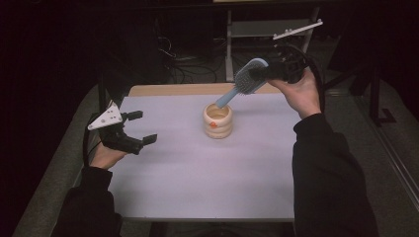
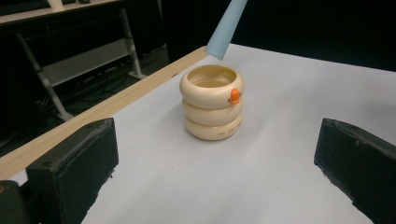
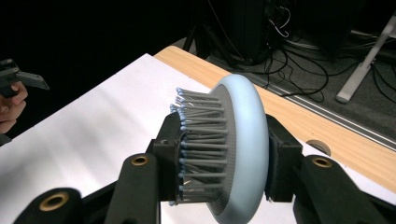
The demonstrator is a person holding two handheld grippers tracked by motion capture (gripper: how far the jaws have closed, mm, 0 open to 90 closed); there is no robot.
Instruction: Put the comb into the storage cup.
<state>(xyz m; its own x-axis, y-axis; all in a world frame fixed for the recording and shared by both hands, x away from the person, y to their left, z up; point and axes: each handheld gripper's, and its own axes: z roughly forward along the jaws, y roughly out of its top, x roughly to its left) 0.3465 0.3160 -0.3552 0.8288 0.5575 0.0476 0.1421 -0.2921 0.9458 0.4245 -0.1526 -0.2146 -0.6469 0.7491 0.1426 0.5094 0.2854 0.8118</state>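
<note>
1. Light-blue hairbrush (image 1: 245,81) hung tilted above the table, handle tip just over the mouth of the cream ringed cup (image 1: 218,121), not yet inside.
2. Right gripper (image 3: 224,158) was clamped on the brush head, one jaw on the bristles, one on the back; likely a slippery hold, so keep squeezing.
3. Best next: tip the handle steeper, centre it over the opening, lower slowly.
4. Left gripper (image 1: 140,129) sat open, empty, near the cup; could steady it.
5. Cup stood mid white mat (image 1: 197,187).

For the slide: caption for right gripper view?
Right gripper clamps blue hairbrush head above white table.
</note>
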